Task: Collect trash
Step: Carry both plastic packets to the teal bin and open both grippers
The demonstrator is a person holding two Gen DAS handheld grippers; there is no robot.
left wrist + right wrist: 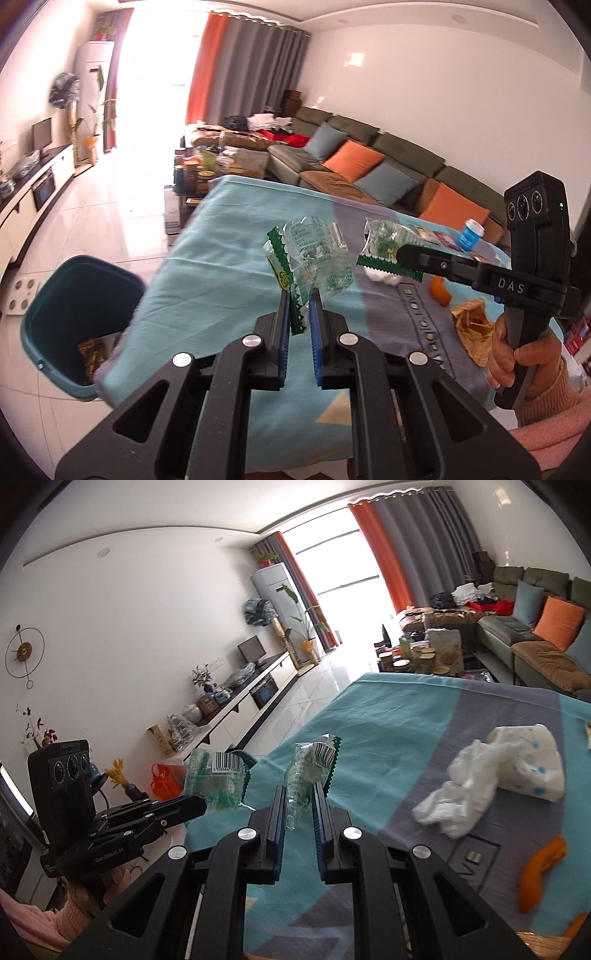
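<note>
Two clear green-printed wrappers are held in the air, one in each claw. The left claw is nearly closed on the lower edge of its wrapper, which stands up and away from the fingertips with its long axis roughly in line with the fingers. The right claw is likewise pinched, with a narrow gap, on a second, crumpled wrapper, also rising upright from between the fingers.

Below and to the left of the left claw stands a teal bin, open-topped, on the floor against the tabletop's edge, with some yellowish packaging already inside. The left claw is the nearer to it; the right claw would have to cross further over. The drop probably calls for a swing left and down.

Ahead and to the right of the right claw, on the tabletop's blue-and-grey cloth, lie crumpled white tissue and an orange peel. A gold wrapper lies below the right claw.

Readable writing: "DAS" and "GenRoboLAI" on the claw bodies, and on the cloth a partial line ending "LOVE". A barcode shows on each wrapper.
</note>
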